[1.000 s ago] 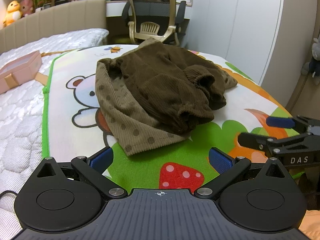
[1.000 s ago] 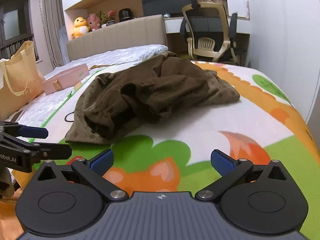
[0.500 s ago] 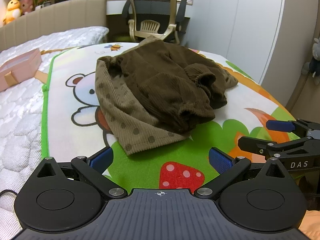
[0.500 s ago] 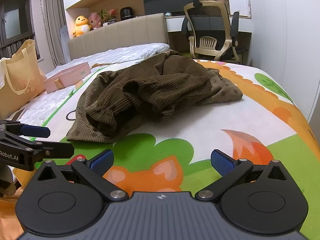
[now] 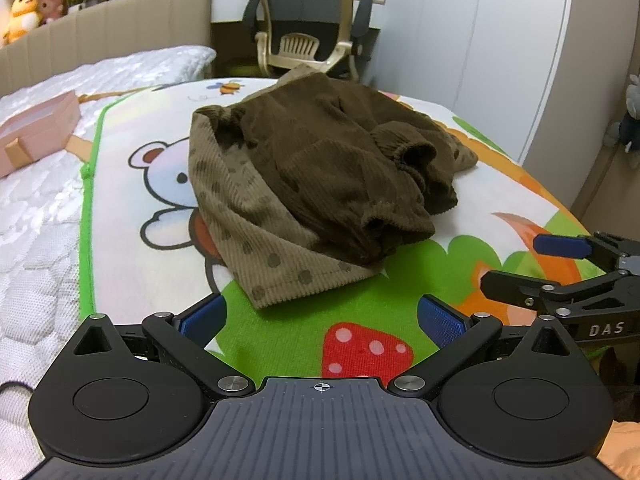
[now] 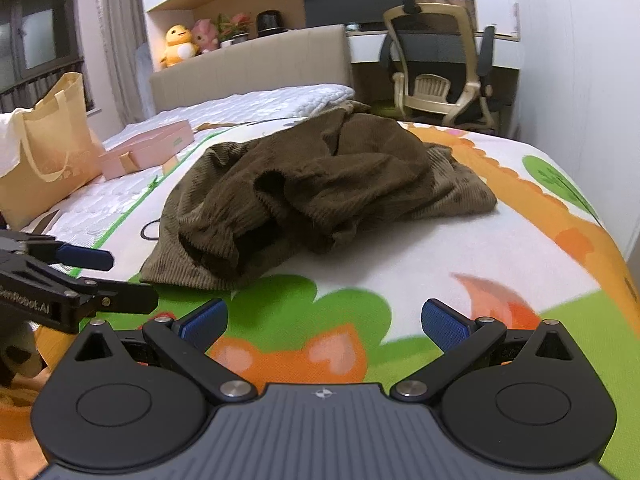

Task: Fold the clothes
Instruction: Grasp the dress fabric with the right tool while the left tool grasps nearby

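Crumpled brown corduroy garment [image 5: 312, 184] lies on cartoon-print play mat [image 5: 168, 92], dead ahead of both grippers. Left gripper [image 5: 320, 316] nearer hem corner (lighter dotted edge); right gripper [image 6: 324, 320] further off. Both jaws spread wide, empty.

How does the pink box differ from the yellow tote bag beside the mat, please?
The pink box lies low and flat on the white quilt, while the yellow tote bag stands upright and taller. The box is rigid with straight edges and a tan ribbon around it; the bag is soft and creased, with loop handles. The box lies nearer the brown garment than the bag. Both rest off the cartoon mat, on its left.
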A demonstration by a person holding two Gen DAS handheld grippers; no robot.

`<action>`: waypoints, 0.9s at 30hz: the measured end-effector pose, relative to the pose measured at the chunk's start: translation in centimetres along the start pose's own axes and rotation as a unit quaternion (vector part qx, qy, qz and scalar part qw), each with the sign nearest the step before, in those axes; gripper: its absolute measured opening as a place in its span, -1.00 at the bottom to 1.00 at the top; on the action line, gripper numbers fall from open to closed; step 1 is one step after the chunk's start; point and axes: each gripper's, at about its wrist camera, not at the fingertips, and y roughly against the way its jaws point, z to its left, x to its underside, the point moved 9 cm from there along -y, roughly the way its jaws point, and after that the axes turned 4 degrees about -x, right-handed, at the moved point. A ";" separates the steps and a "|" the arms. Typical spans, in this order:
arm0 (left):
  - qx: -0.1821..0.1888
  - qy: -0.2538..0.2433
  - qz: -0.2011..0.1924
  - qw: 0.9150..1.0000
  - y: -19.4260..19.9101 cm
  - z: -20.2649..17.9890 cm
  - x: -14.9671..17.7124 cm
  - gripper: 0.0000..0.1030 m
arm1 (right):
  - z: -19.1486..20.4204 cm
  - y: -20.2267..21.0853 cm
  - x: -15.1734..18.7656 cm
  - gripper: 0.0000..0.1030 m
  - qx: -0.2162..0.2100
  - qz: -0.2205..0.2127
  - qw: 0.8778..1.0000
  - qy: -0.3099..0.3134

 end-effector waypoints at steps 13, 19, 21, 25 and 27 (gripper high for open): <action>0.024 0.046 -0.030 0.998 -8.3 4.6 -12.1 1.00 | -7.7 -4.1 -2.7 1.00 -0.009 0.031 0.992 -0.125; 0.021 0.093 -0.006 0.995 -14.2 7.4 -14.1 1.00 | -7.5 -4.8 -2.9 1.00 -0.004 0.057 0.993 -0.105; 0.036 0.111 0.008 0.993 -15.3 8.0 -13.5 1.00 | -6.9 -5.2 -3.1 1.00 0.005 0.083 0.995 -0.062; 0.061 0.130 0.003 0.990 -15.9 8.5 -12.7 1.00 | -7.4 -6.0 -6.2 1.00 0.012 0.048 0.998 -0.025; 0.068 0.128 -0.003 0.989 -15.8 8.6 -12.6 1.00 | -8.5 -6.1 -9.3 1.00 0.026 -0.007 1.000 -0.013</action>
